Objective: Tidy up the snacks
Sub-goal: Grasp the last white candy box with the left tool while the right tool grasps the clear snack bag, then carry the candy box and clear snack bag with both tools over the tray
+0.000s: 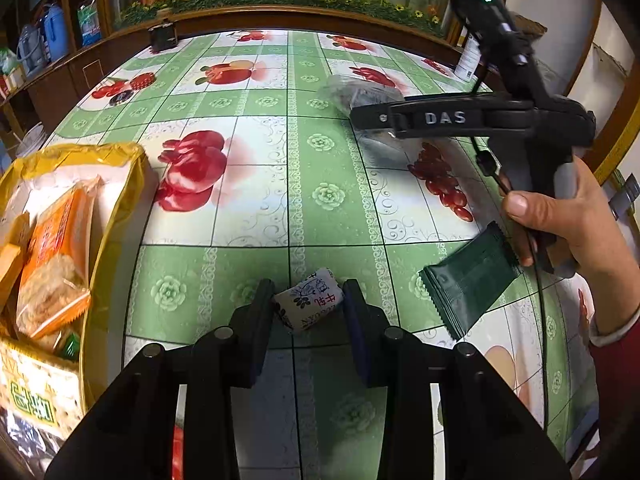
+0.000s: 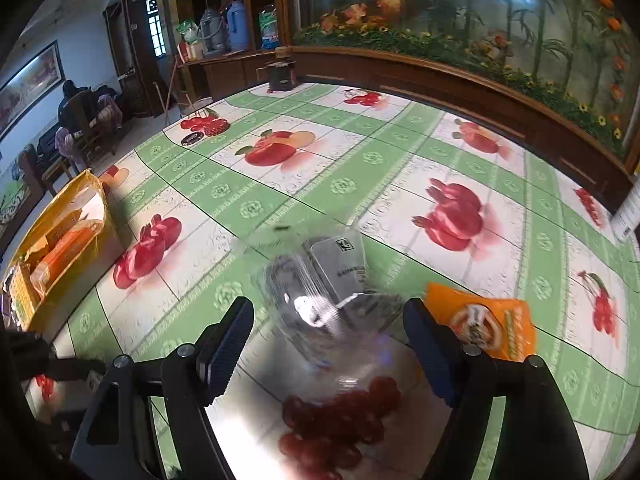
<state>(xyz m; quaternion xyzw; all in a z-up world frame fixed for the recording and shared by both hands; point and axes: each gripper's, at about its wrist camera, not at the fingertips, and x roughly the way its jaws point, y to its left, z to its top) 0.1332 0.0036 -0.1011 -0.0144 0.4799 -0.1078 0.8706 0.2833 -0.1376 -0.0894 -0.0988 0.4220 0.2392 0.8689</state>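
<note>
My left gripper (image 1: 308,300) is shut on a small white candy with dark print (image 1: 309,299), held just above the tablecloth. A yellow box of snacks (image 1: 120,184) stands at the left; it also shows in the right wrist view (image 2: 96,200). A dark green packet (image 1: 468,280) lies on the table to the right. My right gripper (image 2: 328,332) is open over a clear plastic packet with grey contents (image 2: 320,280); in the left wrist view (image 1: 400,120) it hovers above that packet (image 1: 360,92). An orange packet (image 2: 488,324) lies beside the right finger.
The table (image 1: 332,200) has a green and white fruit-print cloth. A dark small object (image 2: 282,72) stands at the far edge. A wooden cabinet with a floral glass panel (image 2: 460,40) runs behind. A white bottle (image 1: 468,60) stands at the far right.
</note>
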